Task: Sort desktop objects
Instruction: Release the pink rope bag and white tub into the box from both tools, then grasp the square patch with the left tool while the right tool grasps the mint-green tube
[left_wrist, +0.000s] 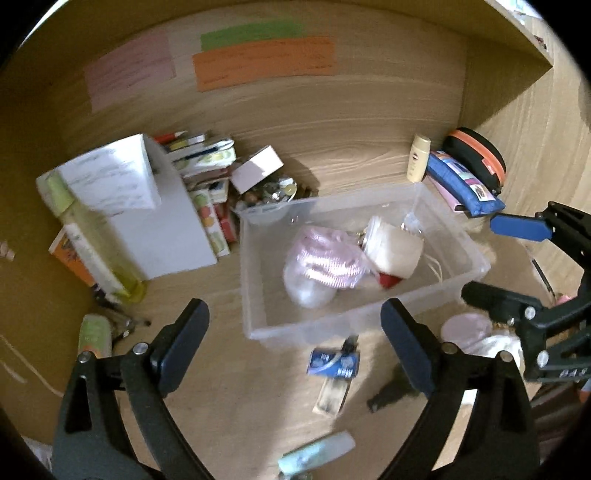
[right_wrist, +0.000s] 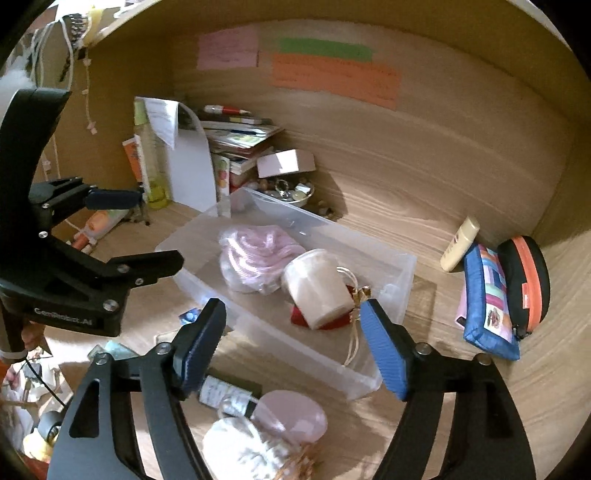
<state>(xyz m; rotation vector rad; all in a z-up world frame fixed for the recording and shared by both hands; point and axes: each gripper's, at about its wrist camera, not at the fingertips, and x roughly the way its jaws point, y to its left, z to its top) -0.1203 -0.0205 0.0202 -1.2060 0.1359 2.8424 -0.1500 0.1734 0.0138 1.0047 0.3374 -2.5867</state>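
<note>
The left gripper (left_wrist: 295, 347) stands with its black jaws spread wide and nothing between them, above the near rim of the clear plastic storage bin (left_wrist: 255, 266). The right gripper (right_wrist: 291, 347), with blue ribbed pads, is also parted and empty, over the same bin's near wall (right_wrist: 295, 350).

Inside the bin lie a pink knitted bundle in a clear bag (left_wrist: 325, 264), a cream-coloured cylindrical candle (left_wrist: 393, 251) on its side, and a small red item (left_wrist: 388, 281) touching the candle.

Behind the bin's far corner a shallow bowl of beads and trinkets (right_wrist: 291, 192) sits under a small white cardboard box (right_wrist: 286, 162). To the right stand a cream lotion tube (right_wrist: 460, 245), a blue patchwork pouch (right_wrist: 487, 302) and a black case with orange zip (right_wrist: 526, 280).

The light wooden desk (left_wrist: 229, 398) in front of the bin carries a blue packet (left_wrist: 332, 363). Bare wood lies between the bin and the pouch. Coloured paper notes (left_wrist: 264, 61) are stuck on the wooden back panel.
</note>
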